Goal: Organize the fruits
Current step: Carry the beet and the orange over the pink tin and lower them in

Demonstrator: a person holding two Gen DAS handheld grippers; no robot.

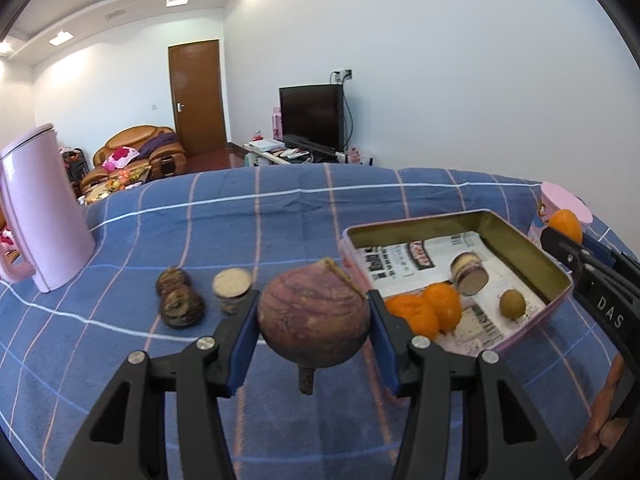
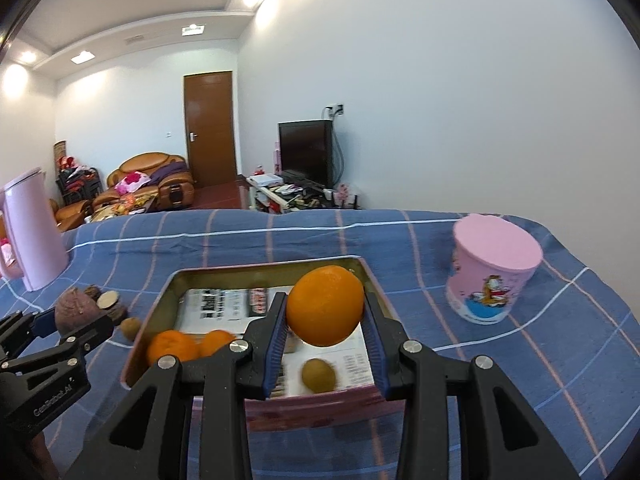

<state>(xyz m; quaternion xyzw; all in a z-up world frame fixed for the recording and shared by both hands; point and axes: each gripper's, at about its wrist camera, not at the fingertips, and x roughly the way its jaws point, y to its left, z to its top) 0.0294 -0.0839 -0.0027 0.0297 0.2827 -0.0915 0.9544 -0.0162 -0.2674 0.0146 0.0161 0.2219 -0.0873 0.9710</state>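
Observation:
My left gripper [image 1: 314, 322] is shut on a round purple-brown root vegetable [image 1: 314, 316] and holds it above the blue checked cloth, left of the tin tray [image 1: 520, 240]. My right gripper [image 2: 325, 322] is shut on an orange [image 2: 325, 305] above the tray [image 2: 160, 300]. Inside the tray lie two tangerines [image 1: 424, 310], a kiwi [image 1: 512, 303] and a cut taro piece [image 1: 469, 273] on printed paper. The tangerines [image 2: 174, 346] and kiwi [image 2: 318, 374] also show in the right wrist view.
A pink jug [image 1: 40, 208] stands at the far left. Dark taro pieces [image 1: 178, 298] and a cut root piece [image 1: 232, 284] lie on the cloth left of the tray. A pink lidded cup [image 2: 492, 268] stands right of the tray. Another kiwi [image 2: 131, 328] lies by the tray's left wall.

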